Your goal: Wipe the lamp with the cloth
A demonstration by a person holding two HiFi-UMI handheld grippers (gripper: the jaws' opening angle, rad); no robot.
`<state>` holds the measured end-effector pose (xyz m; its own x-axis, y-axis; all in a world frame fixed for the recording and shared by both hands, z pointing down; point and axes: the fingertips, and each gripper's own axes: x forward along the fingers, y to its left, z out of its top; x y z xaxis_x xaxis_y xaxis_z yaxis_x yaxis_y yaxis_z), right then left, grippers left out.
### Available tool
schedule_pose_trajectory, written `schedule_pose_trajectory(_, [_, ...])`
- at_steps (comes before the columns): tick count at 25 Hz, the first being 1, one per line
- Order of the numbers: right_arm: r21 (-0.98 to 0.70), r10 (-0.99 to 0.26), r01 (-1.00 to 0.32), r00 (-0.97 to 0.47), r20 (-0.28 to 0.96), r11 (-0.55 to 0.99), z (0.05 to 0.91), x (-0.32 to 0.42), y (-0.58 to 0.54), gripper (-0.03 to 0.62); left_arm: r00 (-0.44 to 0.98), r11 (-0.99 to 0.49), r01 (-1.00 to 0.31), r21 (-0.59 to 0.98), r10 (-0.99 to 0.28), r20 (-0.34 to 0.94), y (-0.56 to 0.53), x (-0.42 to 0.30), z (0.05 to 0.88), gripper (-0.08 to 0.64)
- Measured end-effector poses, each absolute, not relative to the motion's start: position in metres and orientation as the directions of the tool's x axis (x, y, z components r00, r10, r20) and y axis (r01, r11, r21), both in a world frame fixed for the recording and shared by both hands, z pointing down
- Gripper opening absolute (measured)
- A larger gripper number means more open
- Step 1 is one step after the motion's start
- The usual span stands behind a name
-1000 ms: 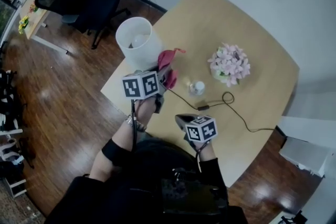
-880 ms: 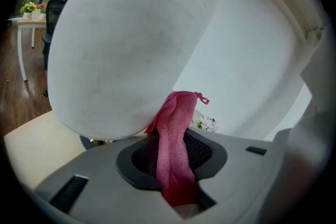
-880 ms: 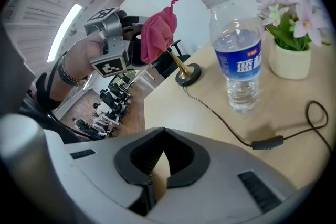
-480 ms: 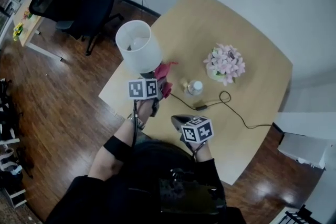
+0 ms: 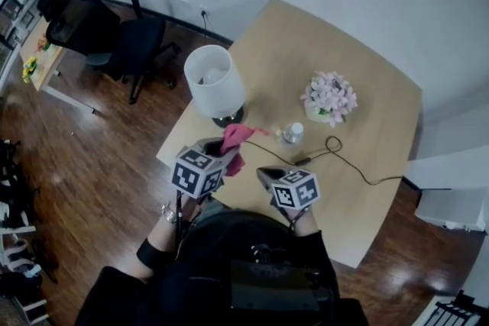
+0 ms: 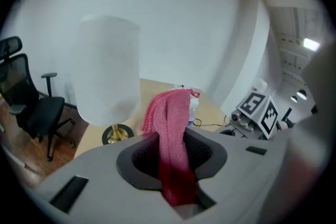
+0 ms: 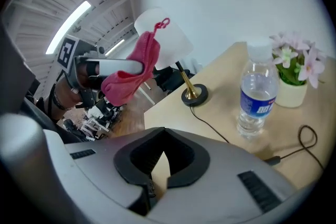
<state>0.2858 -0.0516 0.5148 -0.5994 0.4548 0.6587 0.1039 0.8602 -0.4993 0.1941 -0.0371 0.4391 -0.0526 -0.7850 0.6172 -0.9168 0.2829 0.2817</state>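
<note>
The lamp has a white shade (image 5: 216, 80) on a brass stem with a dark round base (image 5: 228, 117), and stands at the table's left corner. My left gripper (image 5: 216, 146) is shut on a pink cloth (image 5: 235, 136) and hangs in front of the lamp, apart from it. In the left gripper view the cloth (image 6: 170, 128) stands up between the jaws, with the shade (image 6: 107, 68) and base (image 6: 116, 134) beyond on the left. My right gripper (image 5: 266, 174) is shut and holds nothing. Its view (image 7: 164, 136) shows the cloth (image 7: 134, 68), the lamp base (image 7: 194, 96) and part of the shade (image 7: 176, 39).
A water bottle (image 5: 290, 135) stands right of the lamp base, and a pot of pink flowers (image 5: 329, 98) behind it. A black cord (image 5: 336, 156) runs across the wooden table (image 5: 367, 195). Office chairs (image 5: 114, 34) stand on the floor to the left.
My left gripper has drawn back from beside the shade toward the table's near edge, rolling as it went, with the cloth still in it. The right gripper has risen slightly.
</note>
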Motion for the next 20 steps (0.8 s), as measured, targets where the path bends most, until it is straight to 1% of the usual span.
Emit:
schedule_pose_trajectory(4, [-0.471,0.433,0.112,-0.616,0.658,0.875,0.504,0.272,-0.047,0.003,-0.070,0.257,-0.940,0.223,-0.788,0.612,-0.009,0.193,0.426,0.107])
schedule_pose_trajectory(8, [-0.462,0.420,0.106,-0.626,0.657,0.881,0.499,0.257,-0.032,0.003,-0.111,0.251,-0.955,0.158,-0.797,0.594,0.021,0.171,0.403,0.107])
schedule_pose_trajectory(13, [-0.446,0.391,0.076,-0.625,0.676,0.892,0.501,0.245,-0.022,0.004,-0.167,0.214,-0.976,0.029,-0.830,0.532,0.024,0.102,0.341,0.107])
schedule_pose_trajectory(18, [-0.433,0.347,0.023,-0.636,0.689,0.901,0.499,0.239,-0.021,0.004,-0.184,0.129,-0.982,-0.141,-0.842,0.508,0.000,0.024,0.284,0.107])
schedule_pose_trajectory(20, [-0.429,0.330,0.001,-0.642,0.692,0.903,0.500,0.236,-0.022,0.003,-0.165,0.088,-0.981,-0.173,-0.845,0.509,-0.020,-0.001,0.272,0.107])
